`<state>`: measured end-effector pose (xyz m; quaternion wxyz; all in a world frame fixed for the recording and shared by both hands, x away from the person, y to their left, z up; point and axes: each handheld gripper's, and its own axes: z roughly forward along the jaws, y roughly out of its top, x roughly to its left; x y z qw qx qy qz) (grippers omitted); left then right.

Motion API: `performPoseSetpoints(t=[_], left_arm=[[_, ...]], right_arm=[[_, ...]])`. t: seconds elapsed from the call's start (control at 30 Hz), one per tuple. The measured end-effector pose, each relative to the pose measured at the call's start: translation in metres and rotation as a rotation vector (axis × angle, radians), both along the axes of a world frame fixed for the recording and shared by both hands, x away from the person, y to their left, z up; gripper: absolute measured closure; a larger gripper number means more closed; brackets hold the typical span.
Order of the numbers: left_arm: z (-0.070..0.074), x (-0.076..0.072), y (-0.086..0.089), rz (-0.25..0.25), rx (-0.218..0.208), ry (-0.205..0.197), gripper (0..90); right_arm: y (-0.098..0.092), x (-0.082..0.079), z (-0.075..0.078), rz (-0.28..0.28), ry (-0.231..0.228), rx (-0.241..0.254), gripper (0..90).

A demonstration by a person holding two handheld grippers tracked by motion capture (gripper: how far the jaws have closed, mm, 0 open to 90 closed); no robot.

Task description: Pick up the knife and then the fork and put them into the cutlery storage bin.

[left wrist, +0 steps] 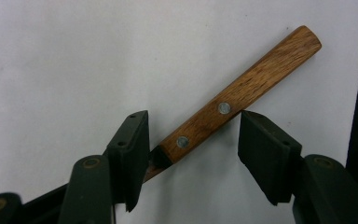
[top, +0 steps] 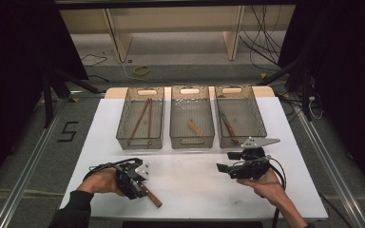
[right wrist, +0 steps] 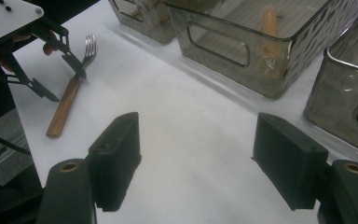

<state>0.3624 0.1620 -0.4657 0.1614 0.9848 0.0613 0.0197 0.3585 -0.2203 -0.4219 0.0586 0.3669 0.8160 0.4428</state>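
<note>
At the near left of the white table [top: 190, 190], my left gripper [top: 135, 183] points down over a fork [left wrist: 233, 100] with a wooden handle, which lies flat on the tabletop with its handle end toward the near edge. Seen along that gripper's own jaws, the riveted handle runs slantwise through the gap: one pad touches it near the metal neck and the other meets its edge by a rivet, yet I cannot tell whether they truly pinch it, and the fork rests on the table. From my right gripper's camera the fork's tines [right wrist: 89, 46] show beyond the left gripper, pointing toward the far side. Over at the near right, my right gripper [top: 224, 168] sits in my hand [top: 266, 186] above bare table, its jaws spread wide with nothing between them, pointing left across the surface. Farther off, three clear bins stand in a row, just beside one another. Left bin [top: 123, 128] holds long wooden sticks leaning lengthwise; middle bin [top: 173, 128] holds a short pale wooden piece; right bin [top: 261, 126] holds a slim utensil with a reddish-brown handle, though I cannot make out what kind.
</note>
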Motion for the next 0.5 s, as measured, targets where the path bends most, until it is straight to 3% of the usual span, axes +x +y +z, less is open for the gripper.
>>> performPoseSetpoints(t=[0.07,0.23,0.5], left_arm=[[-0.0029,0.0010,-0.0031,-0.009,0.028,0.003,42.3],[-0.0023,0.0040,-0.0042,-0.020,0.036,0.017,43.4],[-0.0008,0.0053,-0.0040,-0.001,0.032,0.016,57.5]], right_arm=[[-0.0001,0.0001,-0.0003,0.000,0.002,-0.001,32.5],[-0.0003,0.0001,0.0001,0.002,0.004,0.004,32.6],[0.0003,0.0001,-0.0004,0.005,0.009,0.001,32.6]])
